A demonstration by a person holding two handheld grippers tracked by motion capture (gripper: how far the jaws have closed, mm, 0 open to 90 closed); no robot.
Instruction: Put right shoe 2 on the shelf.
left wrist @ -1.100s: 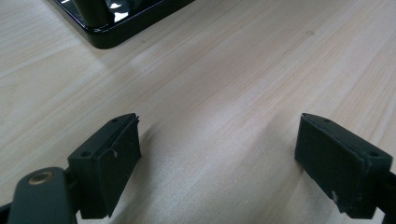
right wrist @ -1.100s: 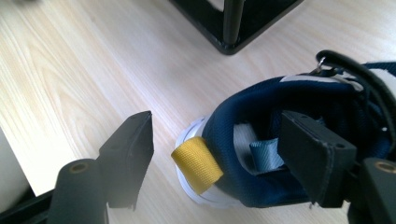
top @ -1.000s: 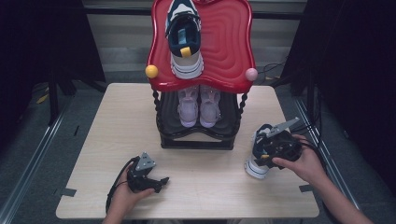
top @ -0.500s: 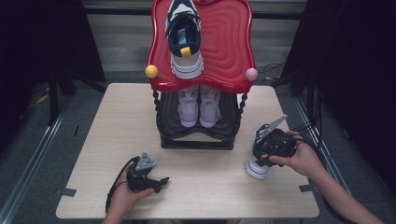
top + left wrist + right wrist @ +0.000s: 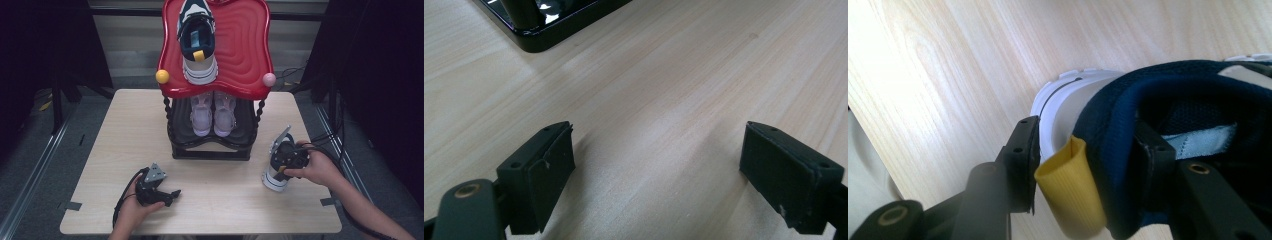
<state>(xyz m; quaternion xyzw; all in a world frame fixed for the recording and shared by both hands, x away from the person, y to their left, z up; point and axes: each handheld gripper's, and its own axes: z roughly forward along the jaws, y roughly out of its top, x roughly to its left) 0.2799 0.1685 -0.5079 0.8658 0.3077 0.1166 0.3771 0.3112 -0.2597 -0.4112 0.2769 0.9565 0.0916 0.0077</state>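
- Your right gripper (image 5: pixel 282 161) sits at the right side of the tabletop (image 5: pixel 110 140), just off the front right corner of the shoe rack (image 5: pixel 212 145).
- Its fingers (image 5: pixel 1020 150) pinch the heel of a navy and white sneaker (image 5: pixel 274 176): in the right gripper view one finger presses the white outer heel and the other sits inside the navy collar.
- A yellow pull tab (image 5: pixel 1073 192) on that heel sticks out between the two fingers, right beside the outer one.
- The sneaker's white sole touches the tabletop below your right hand (image 5: pixel 315 167).
- Your left gripper (image 5: pixel 159 192) rests low on the front left part of the tabletop, held in your left hand (image 5: pixel 132 212), well apart from the sneaker.
- Its fingers (image 5: pixel 541 165) are spread wide with only bare wood between them; the rack's black base corner shows at the top of the left gripper view.
- The rack's red top shelf (image 5: pixel 240 45) carries a matching sneaker (image 5: pixel 197 40) with its yellow tab toward you.
- The lower shelf holds a pair of pale shoes (image 5: pixel 213 114) side by side.
- A yellow ball (image 5: pixel 162 76) and a pink ball (image 5: pixel 269 79) sit at the front corners of the red shelf.
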